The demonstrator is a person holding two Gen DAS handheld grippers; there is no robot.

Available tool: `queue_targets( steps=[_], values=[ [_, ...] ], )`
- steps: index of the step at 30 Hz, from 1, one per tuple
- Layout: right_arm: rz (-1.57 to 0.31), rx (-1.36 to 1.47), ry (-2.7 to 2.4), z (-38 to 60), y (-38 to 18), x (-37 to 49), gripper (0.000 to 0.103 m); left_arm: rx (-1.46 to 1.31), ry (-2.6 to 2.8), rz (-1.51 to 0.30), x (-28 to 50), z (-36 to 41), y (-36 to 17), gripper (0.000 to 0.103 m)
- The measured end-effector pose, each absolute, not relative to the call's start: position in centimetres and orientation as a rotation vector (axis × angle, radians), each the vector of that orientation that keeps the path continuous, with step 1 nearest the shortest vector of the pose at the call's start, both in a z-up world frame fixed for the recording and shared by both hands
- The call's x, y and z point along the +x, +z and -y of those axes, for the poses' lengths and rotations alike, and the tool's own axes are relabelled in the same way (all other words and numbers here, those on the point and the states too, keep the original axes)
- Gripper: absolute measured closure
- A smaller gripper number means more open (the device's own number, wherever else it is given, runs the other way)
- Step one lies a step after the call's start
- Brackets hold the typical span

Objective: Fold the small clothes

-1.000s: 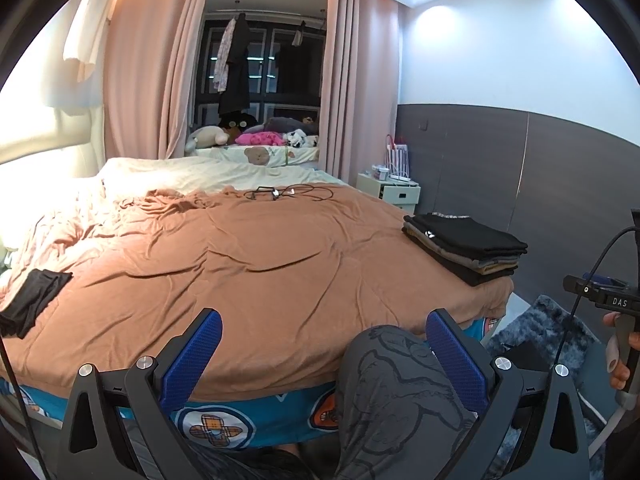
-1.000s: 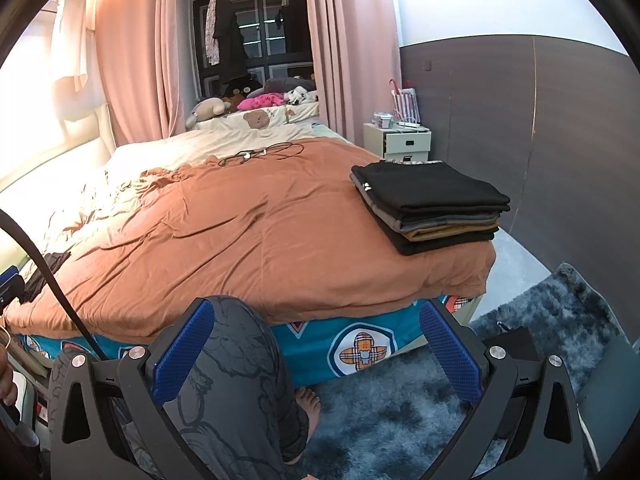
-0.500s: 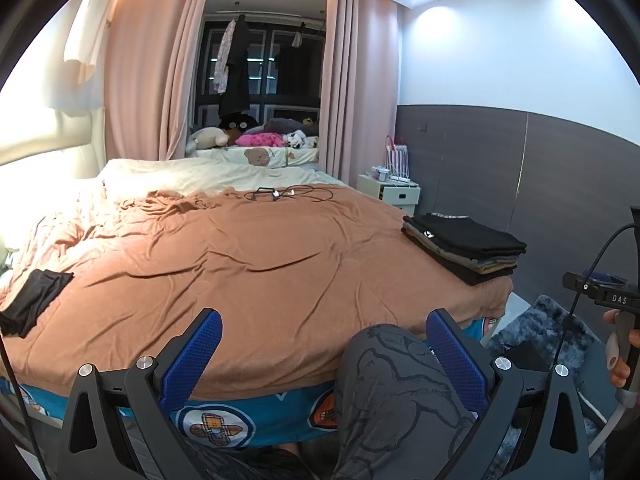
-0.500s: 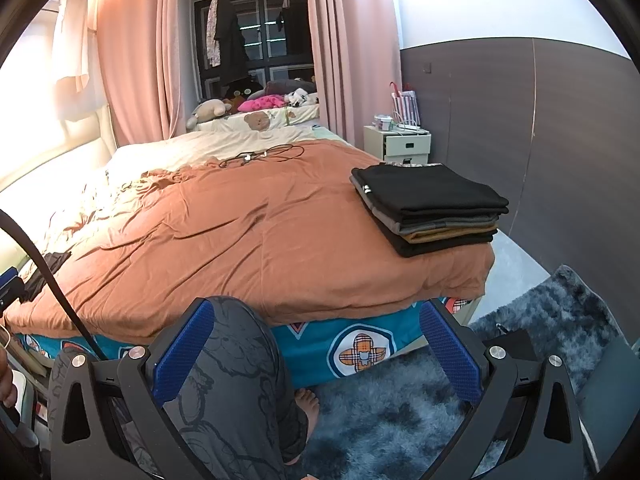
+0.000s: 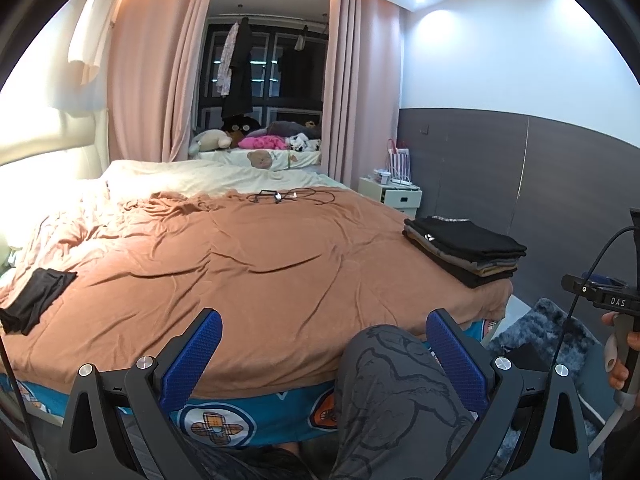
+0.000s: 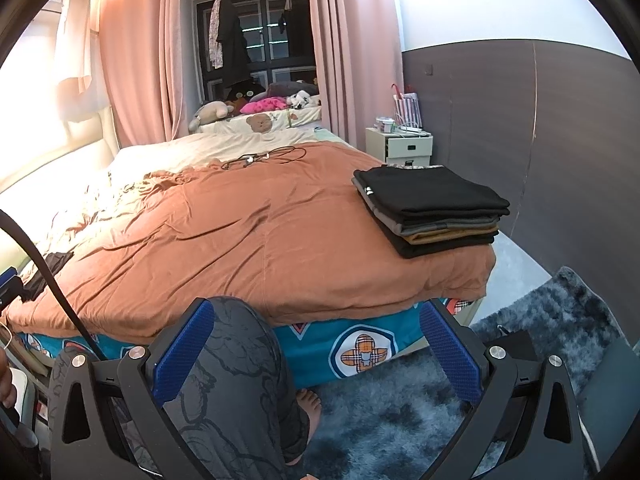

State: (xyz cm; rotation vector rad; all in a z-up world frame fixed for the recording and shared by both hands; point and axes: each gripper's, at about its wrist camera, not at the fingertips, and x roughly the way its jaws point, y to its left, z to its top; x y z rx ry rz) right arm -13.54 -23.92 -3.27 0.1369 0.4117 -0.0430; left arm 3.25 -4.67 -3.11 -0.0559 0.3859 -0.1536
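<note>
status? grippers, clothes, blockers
Left gripper and right gripper open, empty. Folded stack on bed corner; loose black garment unfolded at far left. Knee between left fingers.

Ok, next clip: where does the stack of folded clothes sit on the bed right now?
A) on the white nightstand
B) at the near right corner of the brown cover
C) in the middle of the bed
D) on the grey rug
B: the stack of folded clothes rests on the brown cover at its near right corner, short of the nightstand and above the rug.

Left gripper (image 5: 323, 350), right gripper (image 6: 316, 340) agape, empty
</note>
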Motion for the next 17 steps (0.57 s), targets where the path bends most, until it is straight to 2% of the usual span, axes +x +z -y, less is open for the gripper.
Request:
queue_targets(
  steps=[17],
  values=[
    [-0.424, 0.126, -0.045, 23.57, -3.28, -13.31, 0.000, -0.068, -0.151, -0.371, 2.32, 4.39, -3.13, 0.000]
  ],
)
